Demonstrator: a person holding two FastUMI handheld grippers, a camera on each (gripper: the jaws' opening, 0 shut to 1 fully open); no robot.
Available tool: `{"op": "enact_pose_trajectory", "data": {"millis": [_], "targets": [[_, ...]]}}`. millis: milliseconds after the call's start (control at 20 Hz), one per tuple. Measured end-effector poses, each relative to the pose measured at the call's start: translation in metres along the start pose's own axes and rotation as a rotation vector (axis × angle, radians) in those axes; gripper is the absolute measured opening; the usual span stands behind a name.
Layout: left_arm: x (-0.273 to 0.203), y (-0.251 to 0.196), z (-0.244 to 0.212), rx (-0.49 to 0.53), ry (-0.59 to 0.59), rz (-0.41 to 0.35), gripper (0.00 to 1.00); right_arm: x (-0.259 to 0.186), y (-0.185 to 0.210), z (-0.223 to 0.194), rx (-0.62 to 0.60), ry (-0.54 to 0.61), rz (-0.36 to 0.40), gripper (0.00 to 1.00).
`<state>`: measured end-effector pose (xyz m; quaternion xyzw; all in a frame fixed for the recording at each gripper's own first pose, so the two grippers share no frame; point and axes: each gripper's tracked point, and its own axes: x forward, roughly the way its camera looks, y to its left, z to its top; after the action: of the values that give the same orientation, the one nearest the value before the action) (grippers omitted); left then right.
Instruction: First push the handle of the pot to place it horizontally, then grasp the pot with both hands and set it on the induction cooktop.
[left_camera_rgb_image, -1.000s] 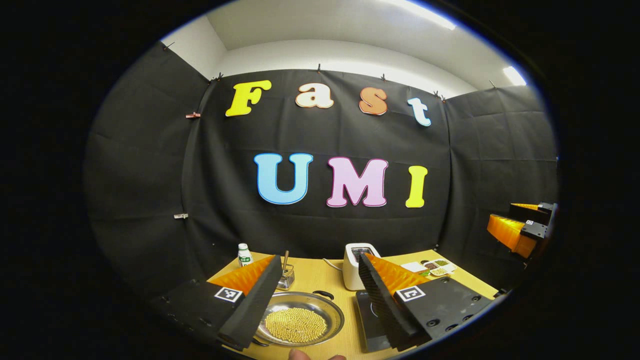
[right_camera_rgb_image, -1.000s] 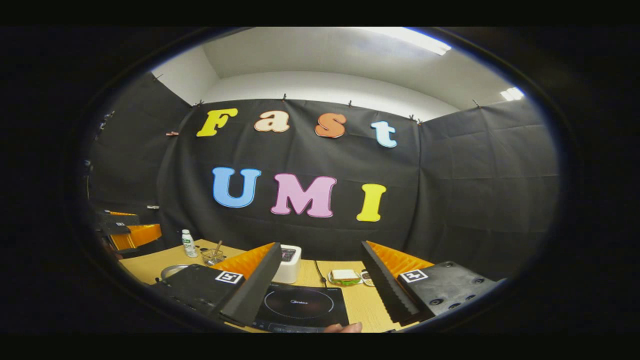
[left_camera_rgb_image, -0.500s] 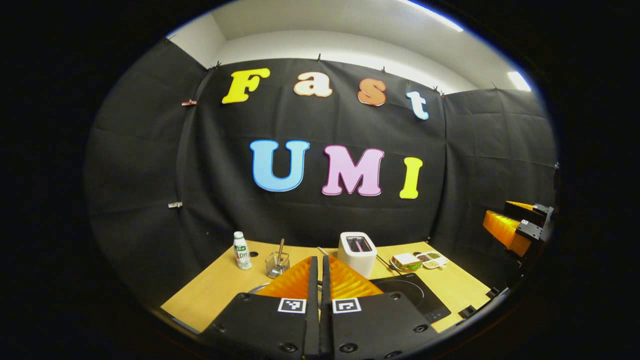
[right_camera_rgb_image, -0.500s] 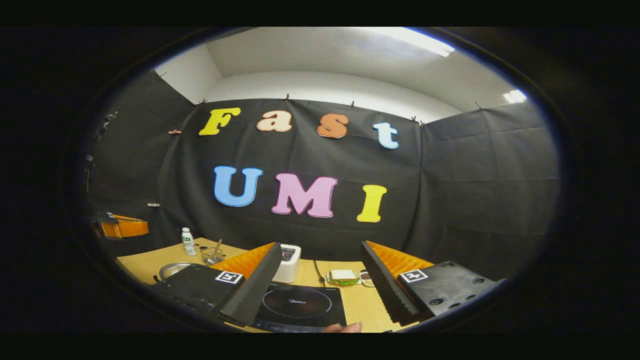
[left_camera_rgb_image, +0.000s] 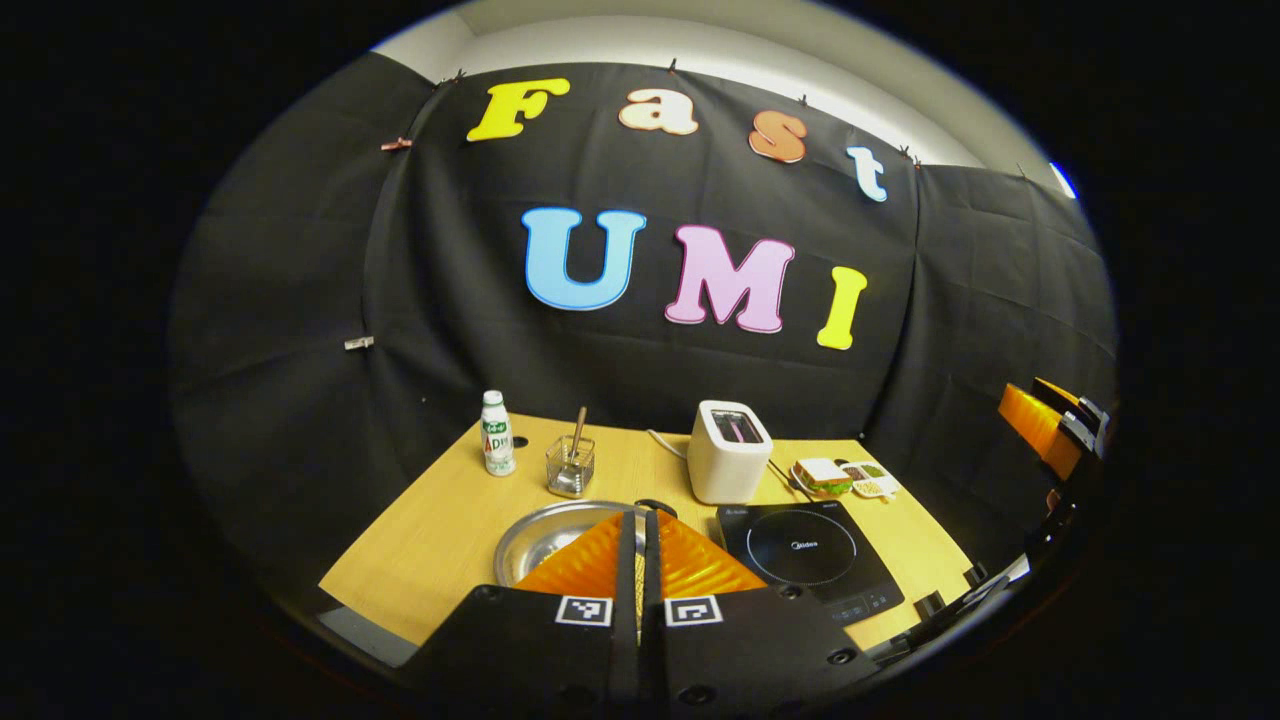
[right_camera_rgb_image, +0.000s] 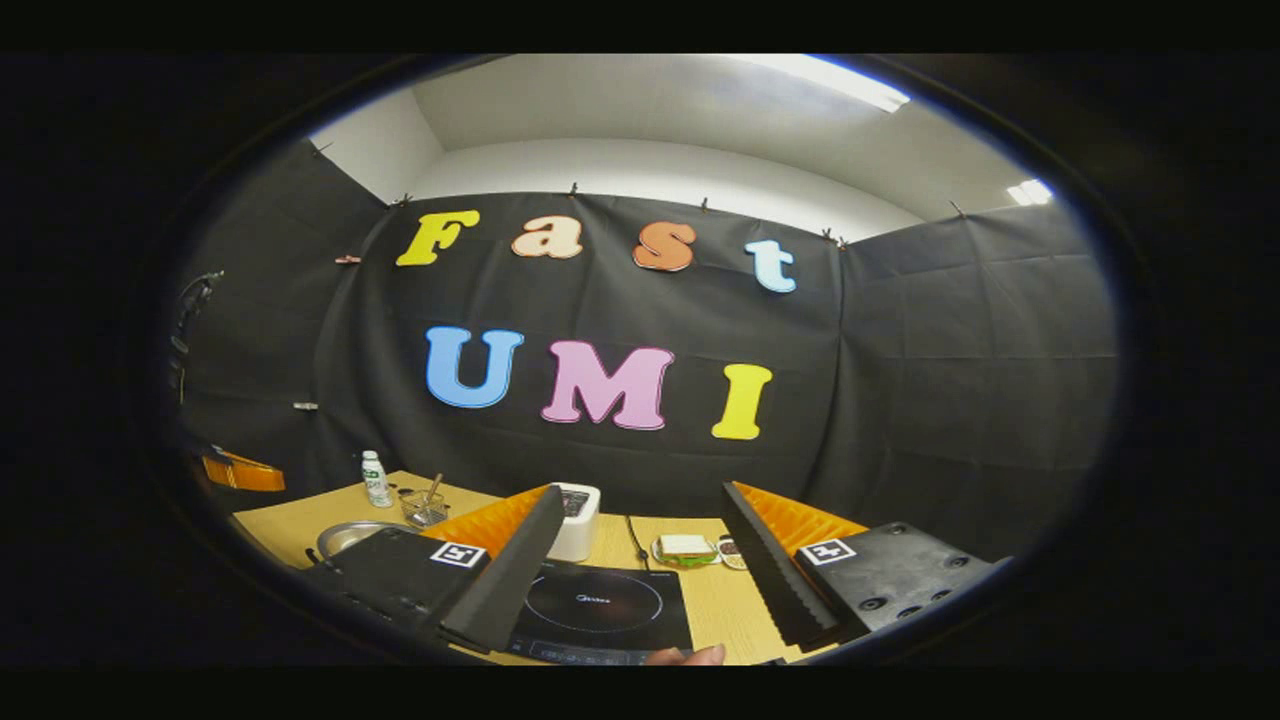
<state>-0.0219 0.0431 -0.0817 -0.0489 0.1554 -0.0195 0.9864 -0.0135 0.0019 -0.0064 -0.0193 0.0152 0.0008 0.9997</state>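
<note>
The pot (left_camera_rgb_image: 540, 535) is showing shiny metal. The induction cooktop (left_camera_rgb_image: 810, 555) is gleaming glossy at three o'clock of it. The table (left_camera_rgb_image: 440, 520) is looking like matt wood.

Left gripper (left_camera_rgb_image: 640, 545): two flat black base plates side by side, each with a small square black-and-white marker tag near the front edge and round screw holes toward the outer corners; ribbed wedge-shaped finger backs rise ahead of the plates, with thin pad strips along the inner faces. Right gripper (right_camera_rgb_image: 640, 560): same build, black plates with one marker tag each, screw holes on the right plate, long fingers with a sawtooth inner edge on the right finger (right_camera_rgb_image: 770, 575). A fingertip (right_camera_rgb_image: 685, 656) of the person's hand shows at the bottom edge of the right gripper view.
</note>
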Motion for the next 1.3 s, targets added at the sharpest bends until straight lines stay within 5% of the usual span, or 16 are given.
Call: {"op": "enact_pose_trajectory", "data": {"millis": [900,1300], "targets": [[0.029,0.007,-0.195,-0.060,0.641,-0.187,0.05,0.000,-0.007,-0.038,-0.016,0.084,-0.032,0.96],[0.064,0.049,-0.243,-0.012,0.779,-0.131,0.05,-0.005,-0.015,-0.043,-0.028,0.101,-0.053,0.98]]}}
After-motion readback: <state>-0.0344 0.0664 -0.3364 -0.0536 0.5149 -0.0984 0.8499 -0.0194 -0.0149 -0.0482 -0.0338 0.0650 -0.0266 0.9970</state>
